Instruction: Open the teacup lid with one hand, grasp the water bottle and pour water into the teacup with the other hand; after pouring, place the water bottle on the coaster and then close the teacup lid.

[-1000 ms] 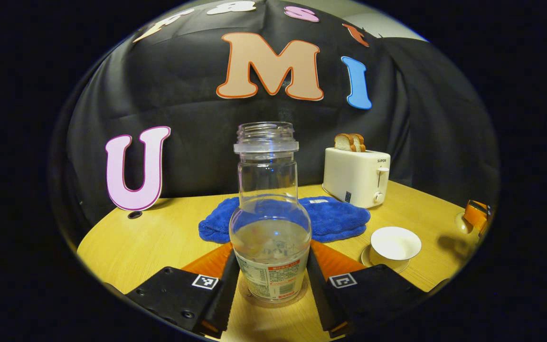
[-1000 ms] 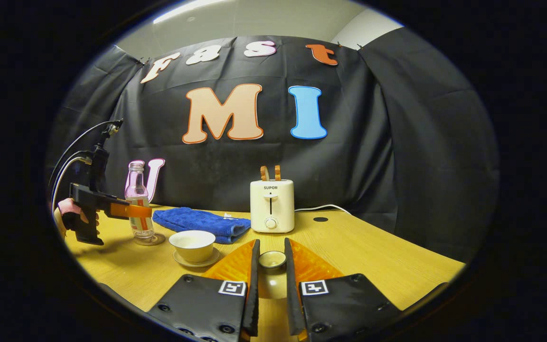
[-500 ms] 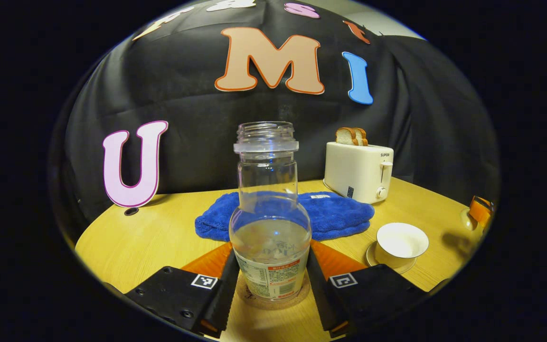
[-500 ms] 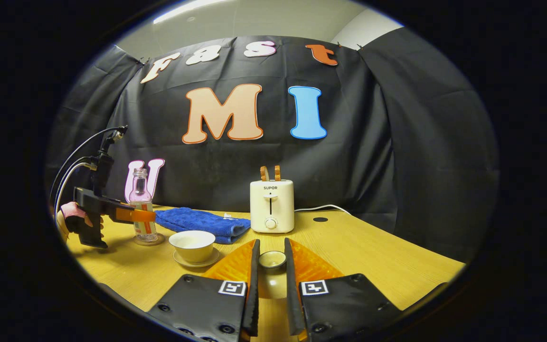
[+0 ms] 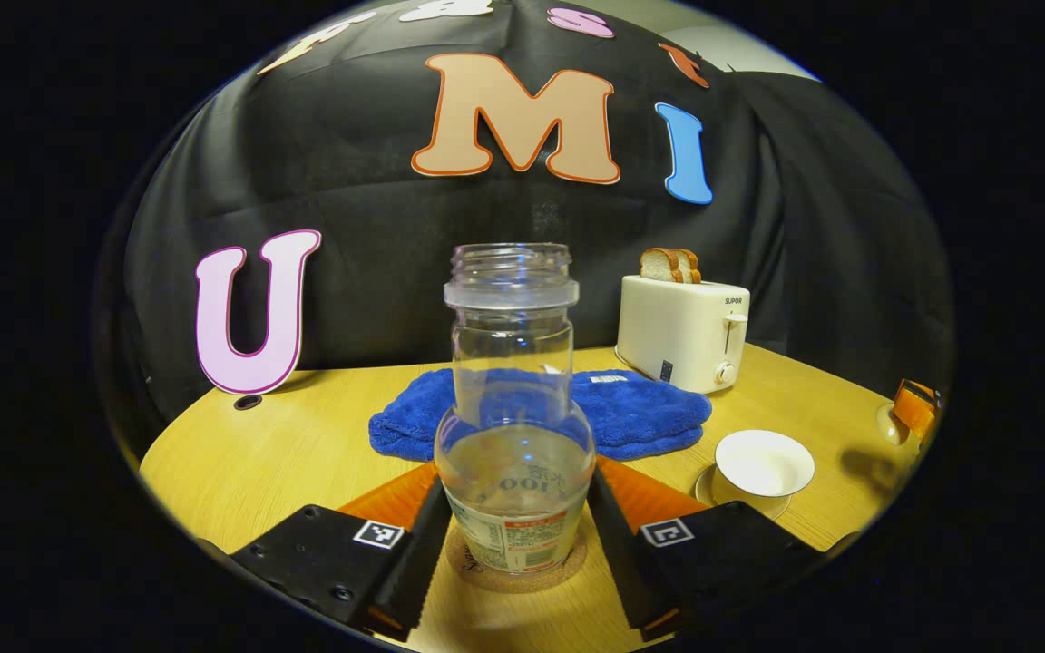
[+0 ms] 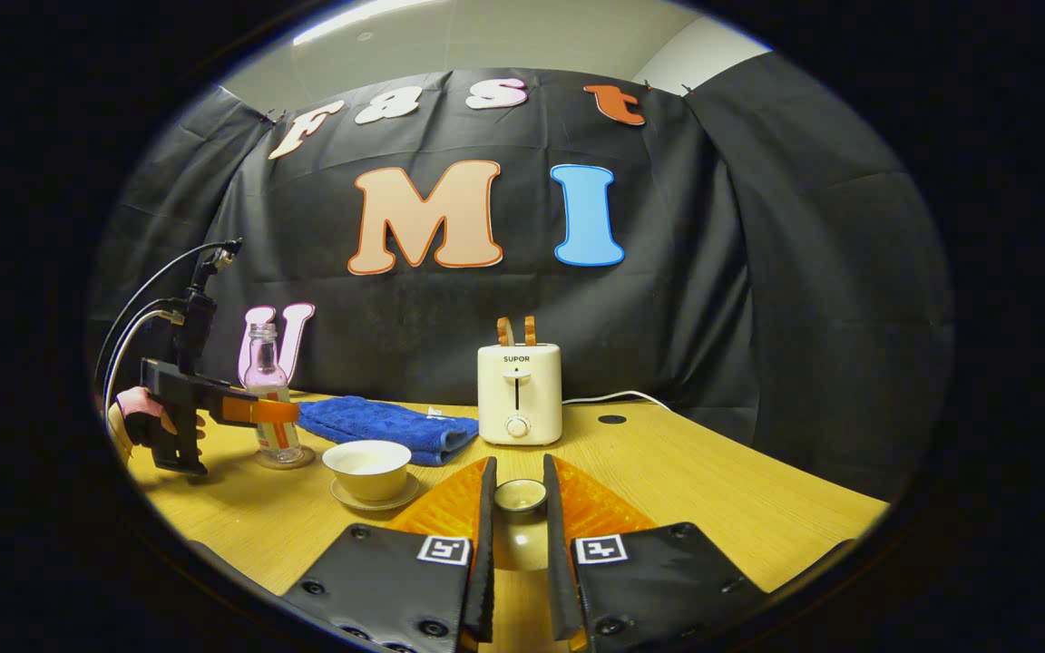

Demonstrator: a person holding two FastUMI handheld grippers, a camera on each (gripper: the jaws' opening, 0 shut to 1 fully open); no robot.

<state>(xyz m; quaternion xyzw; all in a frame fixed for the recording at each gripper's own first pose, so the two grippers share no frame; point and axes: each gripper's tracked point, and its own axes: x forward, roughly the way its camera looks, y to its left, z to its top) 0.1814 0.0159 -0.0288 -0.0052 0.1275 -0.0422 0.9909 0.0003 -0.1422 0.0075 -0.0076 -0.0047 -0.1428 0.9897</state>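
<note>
Your left gripper (image 5: 515,535) has its jaws around the upright water bottle (image 5: 513,426) standing on the coaster (image 5: 515,573), while your right gripper (image 6: 516,508) pinches the teacup lid (image 6: 520,495), so the open teacup (image 6: 366,469) sits just to its left.

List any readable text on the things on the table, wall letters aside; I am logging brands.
"SUPOR": brand mark on the front of the toaster.
Water bottle label: the print is too small and blurred to read.
Nothing else on the table carries readable words.
</note>
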